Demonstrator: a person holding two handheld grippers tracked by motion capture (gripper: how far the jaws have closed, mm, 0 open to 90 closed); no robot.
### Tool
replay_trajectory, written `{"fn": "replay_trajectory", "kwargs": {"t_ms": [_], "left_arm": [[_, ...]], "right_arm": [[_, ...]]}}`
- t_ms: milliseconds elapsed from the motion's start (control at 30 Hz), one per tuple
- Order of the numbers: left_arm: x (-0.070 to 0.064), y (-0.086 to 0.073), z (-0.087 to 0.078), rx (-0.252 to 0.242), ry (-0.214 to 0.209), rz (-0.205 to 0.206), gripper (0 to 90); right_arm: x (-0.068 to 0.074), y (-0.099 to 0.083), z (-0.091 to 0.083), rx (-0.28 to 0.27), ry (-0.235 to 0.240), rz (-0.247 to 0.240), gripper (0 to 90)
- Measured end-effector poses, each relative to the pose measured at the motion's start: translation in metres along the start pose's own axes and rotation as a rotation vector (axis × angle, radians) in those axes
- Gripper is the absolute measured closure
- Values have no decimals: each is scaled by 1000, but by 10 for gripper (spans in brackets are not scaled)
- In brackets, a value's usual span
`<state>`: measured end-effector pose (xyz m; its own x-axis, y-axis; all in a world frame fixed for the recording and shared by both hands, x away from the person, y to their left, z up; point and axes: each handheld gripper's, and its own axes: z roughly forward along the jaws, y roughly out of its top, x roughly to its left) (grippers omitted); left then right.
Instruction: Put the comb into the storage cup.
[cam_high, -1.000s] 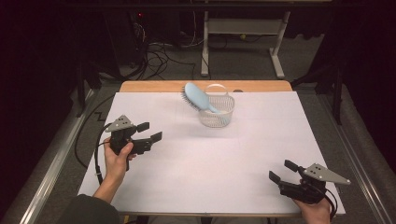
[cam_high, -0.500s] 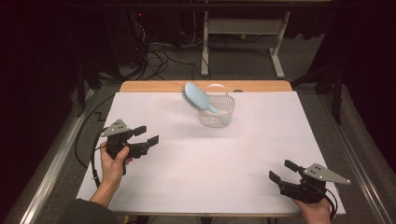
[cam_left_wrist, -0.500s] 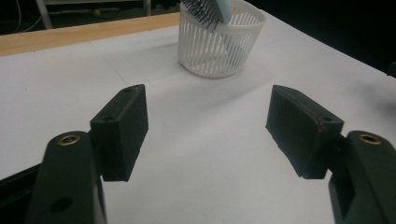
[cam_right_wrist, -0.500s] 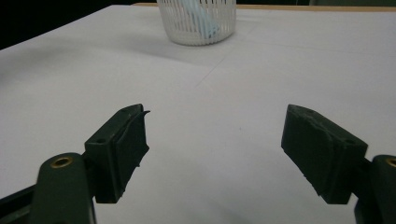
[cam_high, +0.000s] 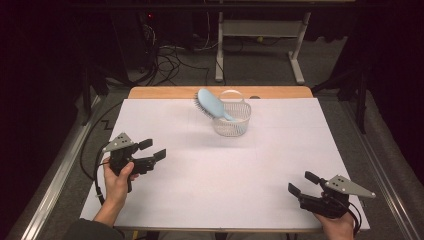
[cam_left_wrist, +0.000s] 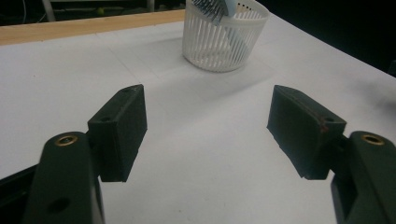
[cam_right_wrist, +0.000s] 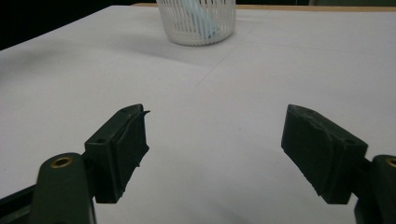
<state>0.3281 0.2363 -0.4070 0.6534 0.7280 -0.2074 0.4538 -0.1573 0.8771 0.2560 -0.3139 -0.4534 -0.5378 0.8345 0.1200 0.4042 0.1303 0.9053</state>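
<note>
A: Where is the left gripper (cam_high: 152, 150), and how do its jaws stand?

B: It sits over the table's (cam_high: 280, 165) left side, roughly midway between the near and far edges, held in the person's left hand (cam_high: 117, 175). The jaws are spread wide with nothing between them. In the left gripper view (cam_left_wrist: 205, 126) there is only bare white tabletop in the gap, and neither jaw touches anything.

A: And the right gripper (cam_high: 301, 184)?

B: Close to the near right corner of the table, in the person's right hand (cam_high: 337, 225). Its jaws are also wide apart and hold nothing; in the right gripper view (cam_right_wrist: 215, 149) the white surface shows between them.

A: Where is the hairbrush (cam_high: 212, 104)?

B: It stands handle-down in the white basket (cam_high: 232, 122), tilted, its light blue head sticking out over the rim toward the far left. The basket rests near the middle of the table's far edge, just in front of the wooden strip (cam_high: 150, 93).

A: How close are the grippers to it?

B: Both are well apart from the basket. Each gripper view has the basket far ahead (cam_left_wrist: 224, 42) (cam_right_wrist: 196, 23), beyond the open jaws.
</note>
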Motion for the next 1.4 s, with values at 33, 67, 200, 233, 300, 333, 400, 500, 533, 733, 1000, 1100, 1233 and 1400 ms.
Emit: {"fn": "replay_trajectory", "kwargs": {"t_ms": [33,67,200,233,300,333,400,500,533,733,1000,1100,1233,1400], "left_arm": [[0,0,0,0,0,0,294],[0,-1,-1,0,0,-1,294],[0,-4,-3,7,2,2,294],[0,-4,-4,10,1,4,294],[0,-5,-4,12,3,4,292],[0,-6,-4,15,4,5,292],[0,-7,-5,15,4,5,292],[-1,-9,-7,12,5,3,292],[0,-10,-8,13,4,3,292],[0,-13,-11,13,7,-1,291],[-1,-18,-15,19,4,1,291],[-1,-21,-16,21,8,-4,291],[0,-25,-17,30,20,-3,291],[3,-28,-22,33,30,-10,291]], "right_arm": [[0,0,0,0,0,0,230],[0,0,0,0,-1,0,230],[0,0,0,0,-1,0,230],[0,0,0,0,-1,0,230],[0,0,0,0,-1,-1,230],[0,0,0,0,-1,-1,230],[0,0,0,-1,-1,-2,230],[0,0,0,-1,0,-1,230],[0,0,0,-1,-1,-1,230],[0,0,0,0,0,-2,230],[0,0,0,1,1,-1,230],[0,0,0,1,2,-2,230],[0,0,0,0,0,0,230],[-1,0,0,1,-4,7,230]]}}
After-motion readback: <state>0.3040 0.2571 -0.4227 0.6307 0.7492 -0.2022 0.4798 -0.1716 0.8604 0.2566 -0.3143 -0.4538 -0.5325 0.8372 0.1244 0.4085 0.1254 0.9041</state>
